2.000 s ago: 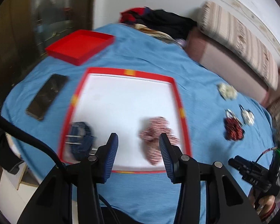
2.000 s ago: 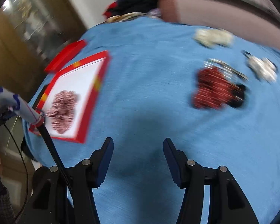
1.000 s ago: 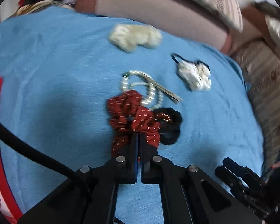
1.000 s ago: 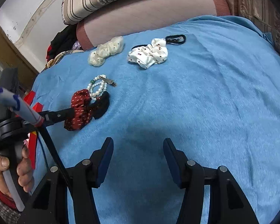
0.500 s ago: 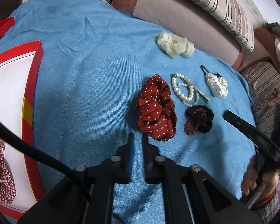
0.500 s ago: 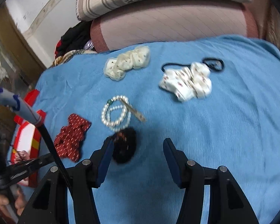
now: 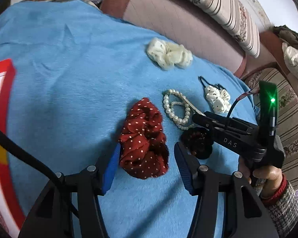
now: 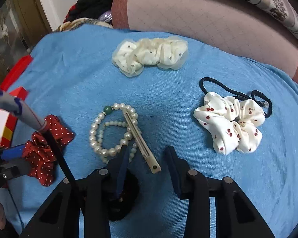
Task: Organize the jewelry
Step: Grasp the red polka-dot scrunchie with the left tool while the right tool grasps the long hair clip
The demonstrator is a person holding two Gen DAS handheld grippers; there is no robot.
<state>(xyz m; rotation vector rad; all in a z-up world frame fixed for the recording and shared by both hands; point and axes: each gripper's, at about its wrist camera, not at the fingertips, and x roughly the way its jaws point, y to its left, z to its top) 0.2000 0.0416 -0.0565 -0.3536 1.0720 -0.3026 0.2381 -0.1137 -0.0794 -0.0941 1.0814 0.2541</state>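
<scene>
A dark red polka-dot scrunchie [image 7: 144, 138] lies on the blue cloth between the open fingers of my left gripper [image 7: 147, 154]; it also shows in the right wrist view [image 8: 43, 148]. My right gripper [image 8: 146, 156] is open, its fingers astride the lower end of a metal hair clip [image 8: 142, 140] lying over a pearl bracelet [image 8: 109, 130]. A dark beaded scrunchie [image 7: 196, 140] lies under the right gripper's left finger. A cream scrunchie [image 8: 151, 54] and a white cherry-print scrunchie [image 8: 231, 123] with a black hair tie [image 8: 228, 91] lie further off.
A red-rimmed white tray [image 7: 2, 99] lies at the left. A pink cushion [image 8: 208, 17] and a striped cushion [image 7: 224, 10] border the far edge of the blue cloth [image 7: 69, 69]. Dark clothes [image 8: 93, 2] are piled at the back left.
My left gripper has opened and moved forward around the red scrunchie. My right gripper has moved in close over the hair clip and pearl bracelet.
</scene>
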